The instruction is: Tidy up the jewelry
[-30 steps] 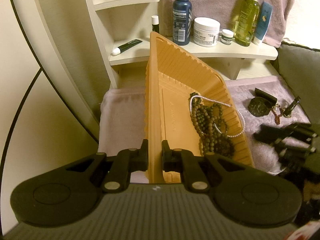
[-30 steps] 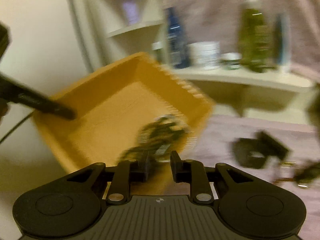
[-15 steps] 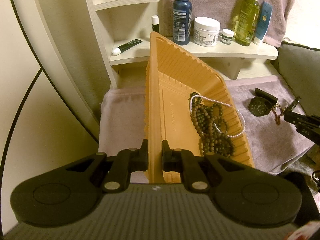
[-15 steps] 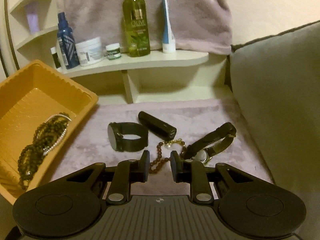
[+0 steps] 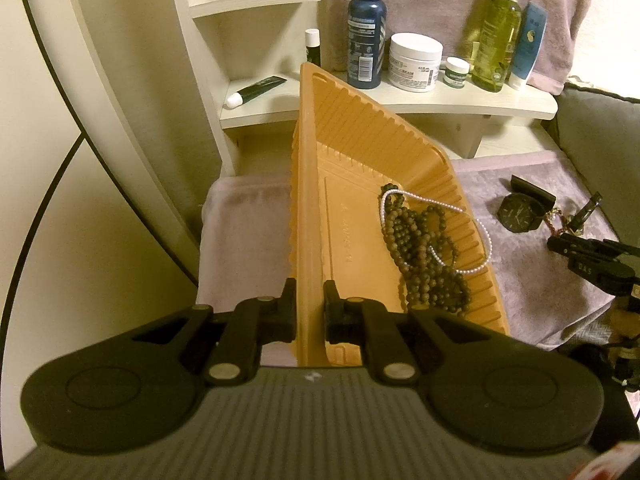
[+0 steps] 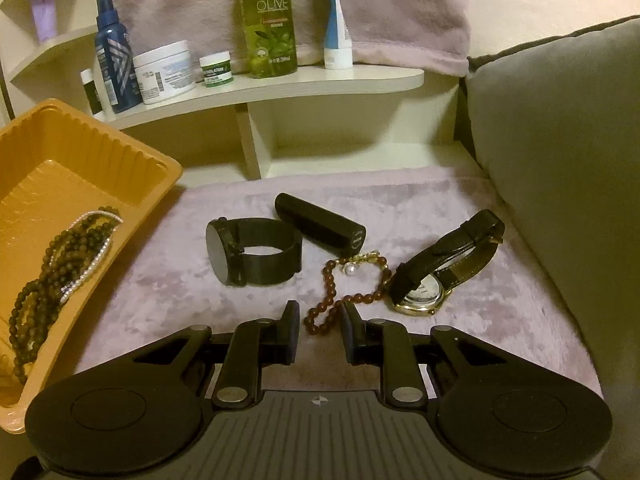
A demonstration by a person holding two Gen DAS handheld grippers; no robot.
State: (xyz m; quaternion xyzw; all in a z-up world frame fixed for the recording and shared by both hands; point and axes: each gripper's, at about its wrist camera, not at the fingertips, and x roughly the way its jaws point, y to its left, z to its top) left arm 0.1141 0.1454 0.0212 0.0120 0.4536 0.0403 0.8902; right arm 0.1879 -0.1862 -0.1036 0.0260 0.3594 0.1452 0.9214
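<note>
My left gripper (image 5: 310, 304) is shut on the near rim of the orange tray (image 5: 308, 160) and holds it tilted up. A dark bead necklace (image 5: 420, 248) and a pearl strand (image 5: 476, 232) lie in the tray. My right gripper (image 6: 320, 320) hovers low over the pink towel, and its jaws are closing. The near end of a brown bead bracelet (image 6: 332, 280) lies between its fingers, and the pads do not press on it. Beyond it lie a black mesh-band watch (image 6: 248, 252), a black cylinder (image 6: 320, 224) and a gold watch with a black strap (image 6: 440, 272).
A cream shelf (image 6: 280, 88) at the back carries bottles, jars and tubes. A grey cushion (image 6: 560, 140) rises on the right. The pink towel (image 6: 160, 300) covers the surface under the jewelry.
My right gripper has swung from over the tray to the right and sunk toward the brown bracelet. The left gripper and the tray have not moved.
</note>
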